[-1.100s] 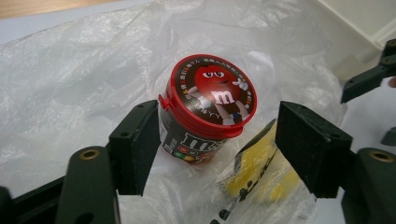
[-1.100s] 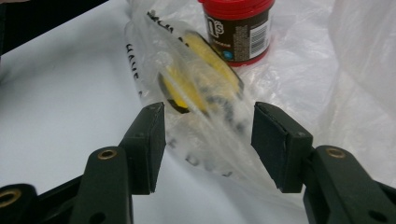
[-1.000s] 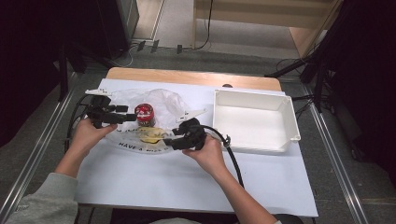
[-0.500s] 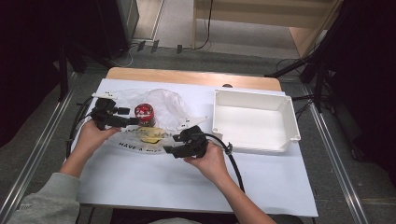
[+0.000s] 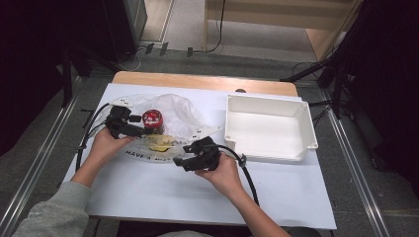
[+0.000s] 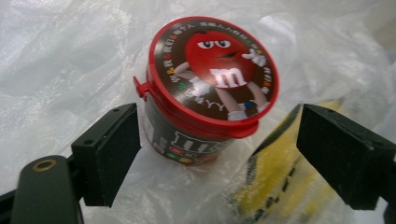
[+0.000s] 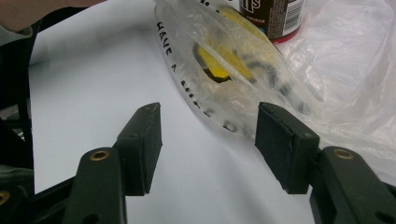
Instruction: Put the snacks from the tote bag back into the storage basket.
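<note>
Your left gripper has its jaws wide apart; the red-lidded candy tub stands between them, just beyond the pads, touching neither; it sits on the clear plastic bag, with a yellow packet beside it. Your right gripper is also spread open; the bag's edge lies just ahead of its jaws, not pinched.

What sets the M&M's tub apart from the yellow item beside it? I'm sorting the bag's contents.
The M&M's tub stands upright; the yellow item lies flat. The tub is brown with a red lid, the yellow item yellow with black markings. The tub reads sharp; the yellow item is blurred through plastic. Both sit at the clear plastic bag on the table.
</note>
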`<action>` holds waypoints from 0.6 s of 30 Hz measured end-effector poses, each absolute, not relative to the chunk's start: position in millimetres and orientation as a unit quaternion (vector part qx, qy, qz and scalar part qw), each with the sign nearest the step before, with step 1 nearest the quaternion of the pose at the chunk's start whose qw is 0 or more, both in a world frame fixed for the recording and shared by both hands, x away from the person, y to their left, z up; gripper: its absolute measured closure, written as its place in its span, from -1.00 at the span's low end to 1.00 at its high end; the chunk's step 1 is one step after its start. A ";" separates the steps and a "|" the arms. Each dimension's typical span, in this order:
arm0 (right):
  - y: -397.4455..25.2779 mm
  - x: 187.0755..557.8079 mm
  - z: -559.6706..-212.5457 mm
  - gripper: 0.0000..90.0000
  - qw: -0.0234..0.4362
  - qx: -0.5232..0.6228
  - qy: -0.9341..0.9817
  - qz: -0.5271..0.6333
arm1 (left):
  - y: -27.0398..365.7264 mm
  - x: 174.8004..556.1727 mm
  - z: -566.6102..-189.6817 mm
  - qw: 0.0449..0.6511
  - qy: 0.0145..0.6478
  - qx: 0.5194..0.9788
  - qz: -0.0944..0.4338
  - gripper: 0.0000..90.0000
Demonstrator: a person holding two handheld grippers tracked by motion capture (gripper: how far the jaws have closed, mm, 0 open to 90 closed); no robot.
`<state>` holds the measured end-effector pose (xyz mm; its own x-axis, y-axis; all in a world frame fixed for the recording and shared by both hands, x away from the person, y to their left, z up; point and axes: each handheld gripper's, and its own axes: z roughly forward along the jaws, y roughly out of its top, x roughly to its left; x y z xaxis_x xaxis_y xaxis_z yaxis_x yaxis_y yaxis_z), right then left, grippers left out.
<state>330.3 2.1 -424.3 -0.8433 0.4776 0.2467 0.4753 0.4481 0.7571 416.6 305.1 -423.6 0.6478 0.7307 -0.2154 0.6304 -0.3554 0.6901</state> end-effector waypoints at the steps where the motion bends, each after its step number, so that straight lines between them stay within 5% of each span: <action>1: 1.6 329.7 -424.5 -0.05 0.001 0.280 0.851 0.445 | 304.7 417.3 -424.3 0.391 0.415 0.819 0.064 -0.68; 18: -5.2 326.7 -431.8 -0.05 0.003 0.295 0.849 0.438 | 293.2 429.0 -435.5 0.394 0.427 0.810 0.080 -0.66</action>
<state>326.7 -5.2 -431.8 -0.8256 0.5041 0.2536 0.4988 0.4418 0.7457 429.0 293.2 -435.5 0.6224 0.7550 -0.2066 0.6285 -0.3247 0.7068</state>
